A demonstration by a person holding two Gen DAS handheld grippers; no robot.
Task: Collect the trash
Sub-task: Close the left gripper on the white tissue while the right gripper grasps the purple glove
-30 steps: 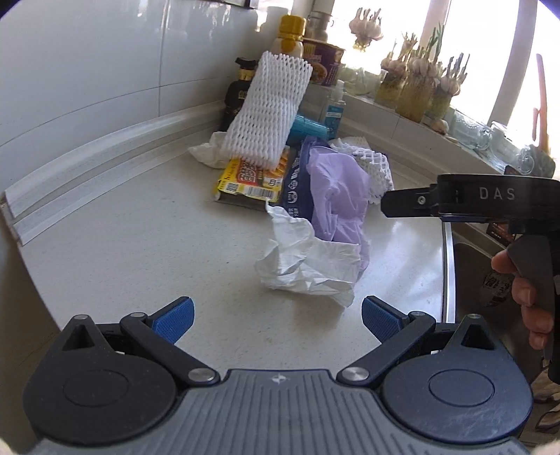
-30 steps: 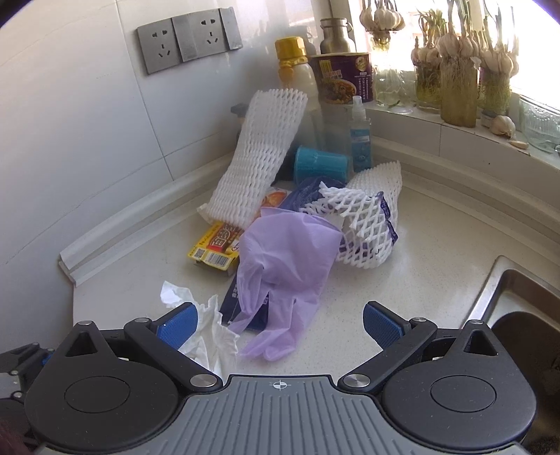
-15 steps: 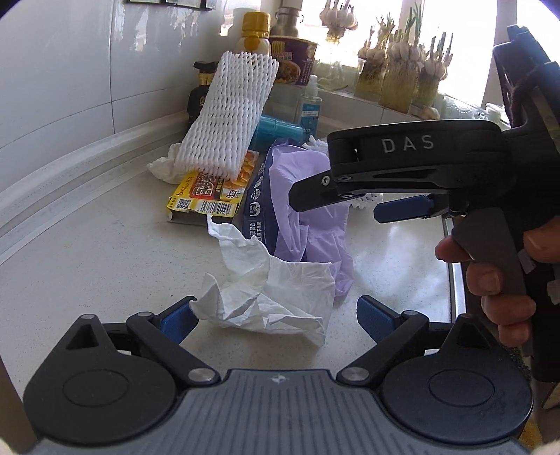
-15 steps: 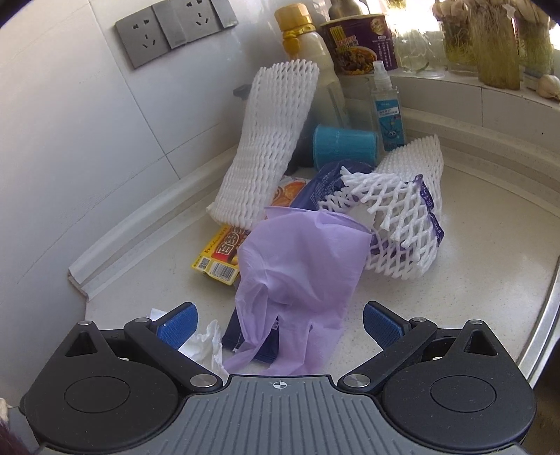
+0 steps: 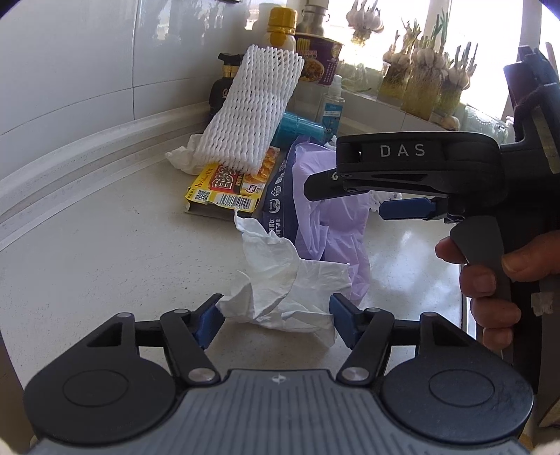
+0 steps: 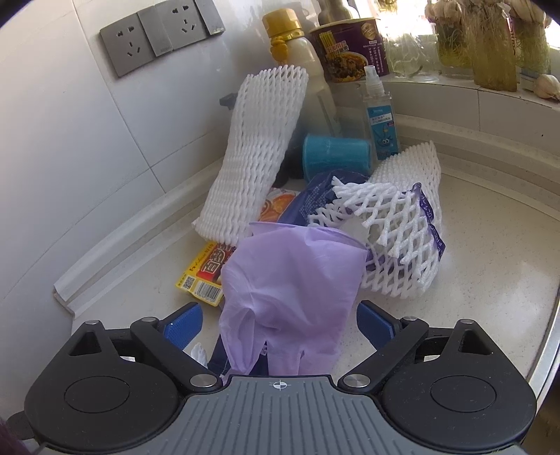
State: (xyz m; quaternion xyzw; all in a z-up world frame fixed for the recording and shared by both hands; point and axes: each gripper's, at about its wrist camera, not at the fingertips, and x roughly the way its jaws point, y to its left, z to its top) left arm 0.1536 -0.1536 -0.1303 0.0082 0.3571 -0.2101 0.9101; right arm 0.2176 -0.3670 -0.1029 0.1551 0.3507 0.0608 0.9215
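Between my left gripper pads lies the crumpled tissue; the jaws are closing, both pads at its edges. Between my right gripper pads hangs the purple glove; jaws closing, still wide.

light: we get strong daylight from the window, blown out
glare: sheen on the tabletop
shadows: soft, falling toward us
distortion: heavy fisheye bending, dark corners
focus: sharp
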